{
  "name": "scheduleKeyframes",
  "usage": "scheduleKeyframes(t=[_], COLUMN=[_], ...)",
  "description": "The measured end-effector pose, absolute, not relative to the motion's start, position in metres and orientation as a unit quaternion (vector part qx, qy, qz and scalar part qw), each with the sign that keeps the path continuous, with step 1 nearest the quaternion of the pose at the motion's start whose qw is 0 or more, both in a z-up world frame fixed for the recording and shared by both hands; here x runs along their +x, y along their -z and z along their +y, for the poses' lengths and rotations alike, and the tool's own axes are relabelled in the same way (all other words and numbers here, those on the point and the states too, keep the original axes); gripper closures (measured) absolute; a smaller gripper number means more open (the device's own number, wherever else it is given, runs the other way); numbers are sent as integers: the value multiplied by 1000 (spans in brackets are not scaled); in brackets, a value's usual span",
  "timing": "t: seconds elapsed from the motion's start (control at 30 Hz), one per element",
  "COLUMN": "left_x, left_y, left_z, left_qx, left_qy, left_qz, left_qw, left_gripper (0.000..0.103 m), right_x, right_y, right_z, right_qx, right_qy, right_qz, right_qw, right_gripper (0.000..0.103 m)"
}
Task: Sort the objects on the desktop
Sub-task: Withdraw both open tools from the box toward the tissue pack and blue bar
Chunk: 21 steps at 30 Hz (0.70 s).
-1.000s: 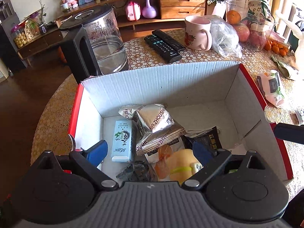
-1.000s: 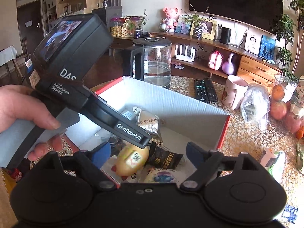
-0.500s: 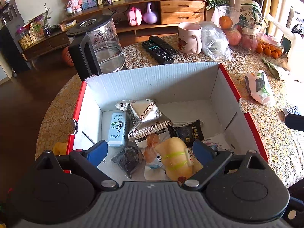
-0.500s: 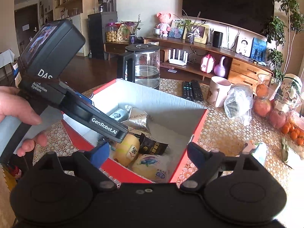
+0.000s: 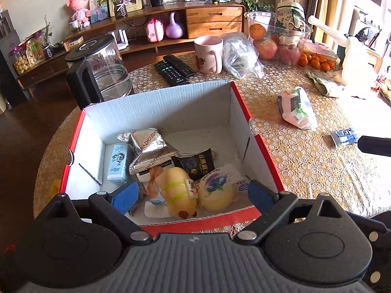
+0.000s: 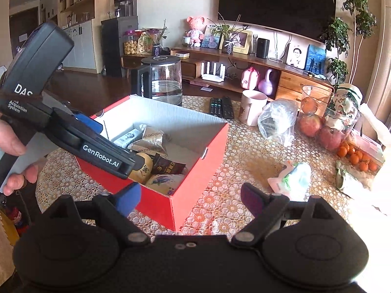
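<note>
A red cardboard box [image 5: 156, 97] with white inner walls stands on the lace-covered table. Inside lie a silver foil packet [image 5: 149, 144], a pale tin [image 5: 117, 161], a black sachet [image 5: 198, 163], a yellow bread roll [image 5: 177, 190] and a blueberry bun [image 5: 216, 190]. My left gripper [image 5: 193, 195] hovers open over the box's near edge, nothing between its blue pads. My right gripper [image 6: 190, 197] is open and empty above the table by the box's [image 6: 195, 171] near right corner. A hand [image 6: 12, 141] holds the left gripper's handle.
On the table to the right of the box lie a wet-wipes pack [image 5: 297, 108] and a small blue sachet [image 5: 343, 135]. Behind the box stand a glass kettle [image 5: 97, 70], two remotes [image 5: 174, 70], a pink mug [image 5: 210, 53], a plastic bag [image 5: 240, 58] and a fruit tub [image 5: 276, 41].
Both grippers have drawn back and up from inside the box, so more of the table shows. The right one has shifted right of the box. Both remain open and empty.
</note>
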<state>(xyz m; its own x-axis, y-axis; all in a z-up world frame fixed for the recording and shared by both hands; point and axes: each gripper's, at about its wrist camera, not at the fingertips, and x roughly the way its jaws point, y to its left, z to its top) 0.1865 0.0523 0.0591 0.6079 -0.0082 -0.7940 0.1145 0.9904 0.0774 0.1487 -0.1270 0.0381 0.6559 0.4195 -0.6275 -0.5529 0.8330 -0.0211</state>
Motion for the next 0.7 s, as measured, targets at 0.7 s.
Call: scheduleKeyframes(t=[0.7], left_x=[195], left_y=[-60], left_z=[-50], left_qx=[64], left_qy=[129], left_qz=[415], left_qw=[898], left_gripper=[6], right_x=[173], right_y=[-11], right_z=[-261], right_qx=[-60], right_qy=[-147], right_qz=[339], right_qw=[927], right_gripper=[14])
